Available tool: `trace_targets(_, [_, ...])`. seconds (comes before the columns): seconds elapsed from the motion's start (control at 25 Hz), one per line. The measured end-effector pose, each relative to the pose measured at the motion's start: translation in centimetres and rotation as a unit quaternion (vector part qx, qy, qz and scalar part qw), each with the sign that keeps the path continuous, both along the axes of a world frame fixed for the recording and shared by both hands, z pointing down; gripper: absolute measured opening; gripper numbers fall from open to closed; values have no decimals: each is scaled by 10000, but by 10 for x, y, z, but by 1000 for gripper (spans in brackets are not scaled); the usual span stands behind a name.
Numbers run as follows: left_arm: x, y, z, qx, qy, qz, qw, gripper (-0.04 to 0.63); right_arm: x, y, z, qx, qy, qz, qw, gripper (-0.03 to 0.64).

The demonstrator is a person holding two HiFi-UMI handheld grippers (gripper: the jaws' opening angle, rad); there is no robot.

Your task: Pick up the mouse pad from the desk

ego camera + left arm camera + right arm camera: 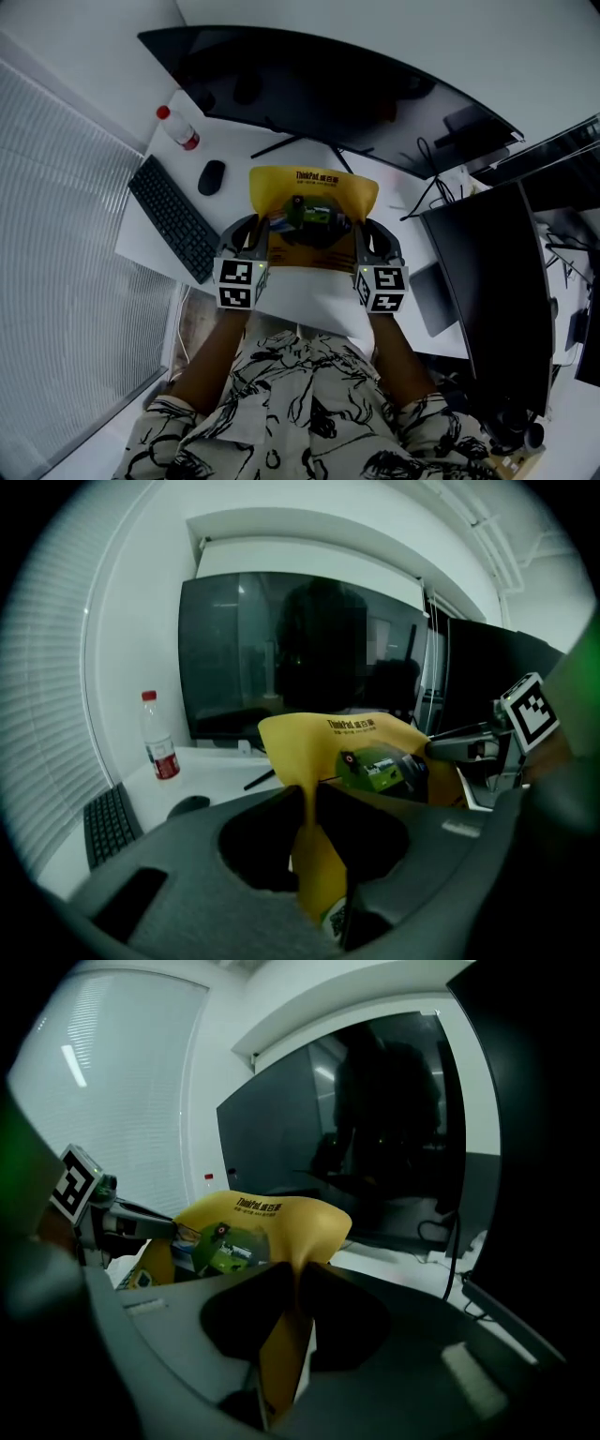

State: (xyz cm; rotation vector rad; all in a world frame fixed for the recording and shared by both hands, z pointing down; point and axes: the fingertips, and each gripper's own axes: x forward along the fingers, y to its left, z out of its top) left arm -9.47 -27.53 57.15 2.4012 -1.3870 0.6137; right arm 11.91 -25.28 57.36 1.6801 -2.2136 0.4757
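A yellow mouse pad point(314, 202) with a green print hangs above the white desk point(234, 141), sagging between my two grippers. My left gripper point(260, 242) is shut on its left edge, and my right gripper point(360, 246) is shut on its right edge. In the left gripper view the mouse pad point(323, 752) is pinched between the jaws and my left gripper point(311, 803) holds it folded upward. In the right gripper view my right gripper point(298, 1283) clamps the mouse pad point(272, 1218) the same way, with the other gripper's marker cube point(73, 1185) at the left.
A wide curved monitor point(319, 84) stands behind the pad on a stand. A black mouse point(212, 176), a black keyboard point(173, 217) and a red-capped bottle point(178, 128) lie at the left. A second dark monitor point(497, 281) and cables point(436, 192) are on the right.
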Motion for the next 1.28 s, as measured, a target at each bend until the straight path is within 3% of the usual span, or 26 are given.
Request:
trace_targets(0.16, [2,-10,-29,394,-198,105,9990,75,4,-12,-24,265,27,50,9996,75])
trace_targets(0.56, [2,-22,-79,914,2,64,9958,71,12,-20,-79,830,7,190,9964,74])
trace_targets(1.28, [12,-40,-193,1915,177,271,9810,71,25,-31,-201,1932,48,140,9810,75])
